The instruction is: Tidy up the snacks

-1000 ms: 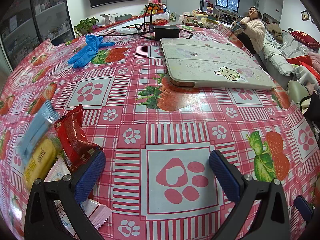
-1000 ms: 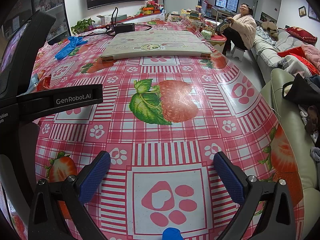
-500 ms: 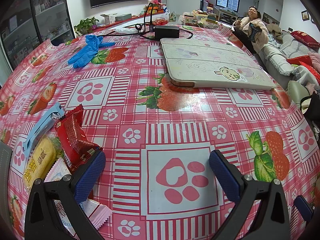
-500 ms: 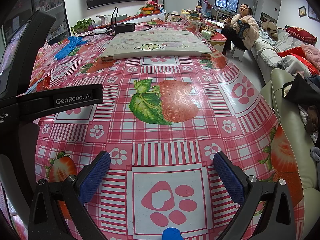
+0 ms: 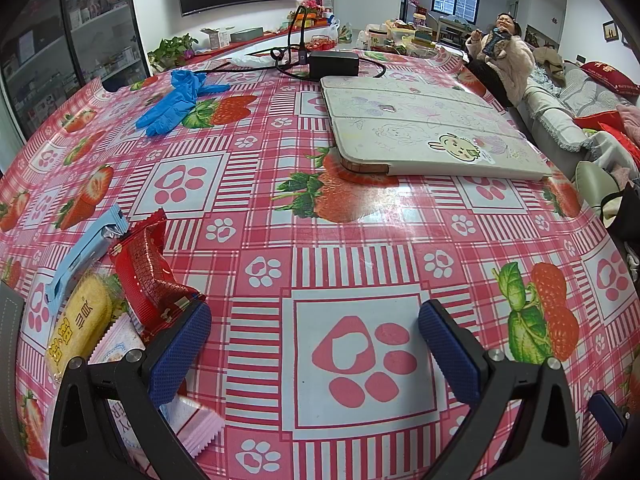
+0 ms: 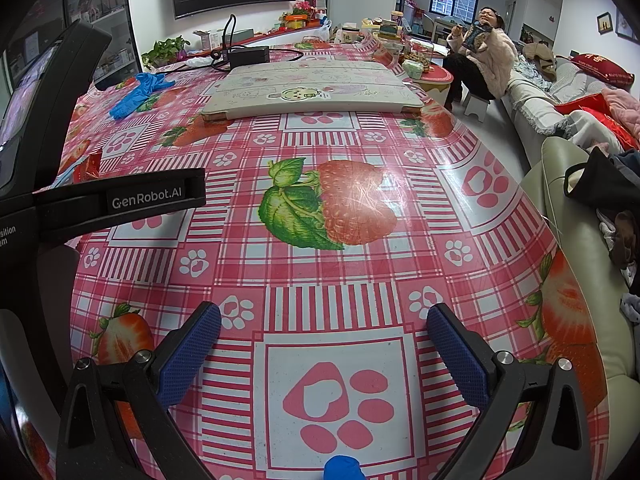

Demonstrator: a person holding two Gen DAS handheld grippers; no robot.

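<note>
"GenRobot.AI" is printed on the black gripper body (image 6: 120, 204) at left; yellow snack packet (image 5: 78, 320), near left, is marked with unreadable characters.

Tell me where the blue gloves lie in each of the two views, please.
Left wrist view: the blue gloves lie upper left, far across the table.
Right wrist view: the blue gloves lie upper left, just right of the other gripper's black body.
Shared landmark: the white folded board, right of the gloves in both.

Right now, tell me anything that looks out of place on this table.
The snack packets, led by the red foil snack packet, lie in an overlapping heap at the left edge. A pair of blue rubber gloves lies crumpled near the far side.
</note>
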